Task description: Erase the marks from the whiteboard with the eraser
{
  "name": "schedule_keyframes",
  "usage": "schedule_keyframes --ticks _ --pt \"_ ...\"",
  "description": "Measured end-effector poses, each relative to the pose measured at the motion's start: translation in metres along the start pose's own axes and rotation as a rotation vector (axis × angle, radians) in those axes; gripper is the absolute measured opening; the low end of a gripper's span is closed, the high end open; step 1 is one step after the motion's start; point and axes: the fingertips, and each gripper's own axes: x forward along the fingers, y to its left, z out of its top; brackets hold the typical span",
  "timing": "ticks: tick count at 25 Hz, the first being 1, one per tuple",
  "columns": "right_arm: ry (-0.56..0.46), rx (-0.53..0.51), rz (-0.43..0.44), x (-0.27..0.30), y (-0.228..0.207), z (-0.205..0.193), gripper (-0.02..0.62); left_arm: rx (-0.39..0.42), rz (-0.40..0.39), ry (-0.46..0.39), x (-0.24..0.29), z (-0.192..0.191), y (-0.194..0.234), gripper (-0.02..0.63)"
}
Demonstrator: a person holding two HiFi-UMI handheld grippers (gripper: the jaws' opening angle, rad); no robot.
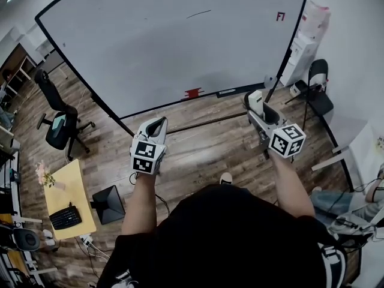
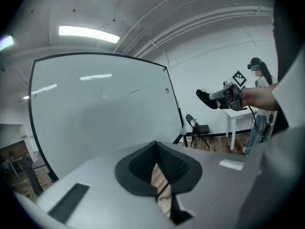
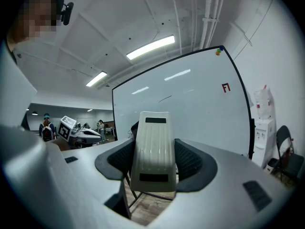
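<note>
The whiteboard (image 1: pixel 168 41) stands on the wooden floor (image 1: pixel 198 149) in front of the person, with both grippers held up before its bottom edge. The right gripper (image 1: pixel 257 104) has its jaws clamped on the eraser (image 1: pixel 256 99), a pale ribbed block. In the right gripper view the eraser (image 3: pixel 152 149) stands upright between the two dark pads (image 3: pixel 193 163), its top reaching past the right gripper (image 3: pixel 152 152) toward the whiteboard (image 3: pixel 190 104). It is held off the board near the bottom right corner, not touching the surface.

The left gripper (image 1: pixel 157 126) is empty. In its own view the jaws of the left gripper (image 2: pixel 157 168) meet at their tips, with only a thin slit of floor showing lower down. That view also shows the right gripper (image 2: pixel 209 99) out to the side, away from the whiteboard (image 2: pixel 95 113).

A short black stroke (image 1: pixel 198 14) lies near the board's top edge, right of the middle. A small red mark (image 1: pixel 280 16) sits near the top right corner. A red item (image 1: pixel 193 92) rests at the bottom edge.

An office chair (image 1: pixel 60 122) stands off the board's left side. A folding chair (image 1: pixel 318 86) stands off its right side.
</note>
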Motion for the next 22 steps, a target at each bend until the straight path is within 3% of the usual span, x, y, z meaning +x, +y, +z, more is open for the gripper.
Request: schedule_keyframes --ticks 22 --pt "0.049 0.015 0.045 0.074 -0.061 0.004 0.252 -0.035 0.034 0.057 0.067 -0.005 0.029 0.009"
